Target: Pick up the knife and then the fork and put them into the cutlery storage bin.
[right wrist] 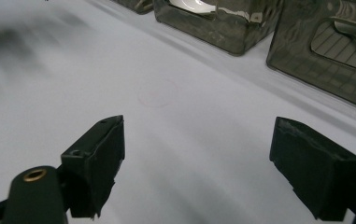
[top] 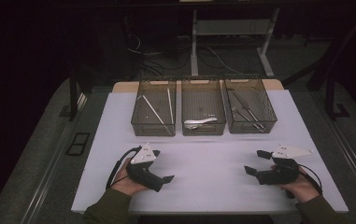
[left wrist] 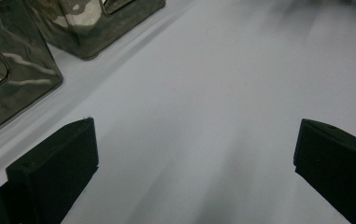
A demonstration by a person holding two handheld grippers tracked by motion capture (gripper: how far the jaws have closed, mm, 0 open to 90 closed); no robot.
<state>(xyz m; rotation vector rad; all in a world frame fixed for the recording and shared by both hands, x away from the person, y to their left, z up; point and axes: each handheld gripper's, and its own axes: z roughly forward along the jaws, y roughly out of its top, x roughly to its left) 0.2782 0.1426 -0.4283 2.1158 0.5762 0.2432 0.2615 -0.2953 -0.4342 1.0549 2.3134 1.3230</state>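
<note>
Bins [top: 203, 112], 3 in a row, sit at the bench's [top: 213, 182] far side; your left gripper [top: 163, 166] and right gripper [top: 255, 161] rest near you, both wide, holding nothing.

No readable text, as far as visible.

From my seat the high view was dim, the room around the desk [top: 213, 186] nearly black, only the white top catching light from above. Soft shadows lay under both hands. The gripper views were brighter, with blur toward the upper edges, streaky glare on the smoky bins [right wrist: 325, 56], and the near jaws slightly soft.
</note>
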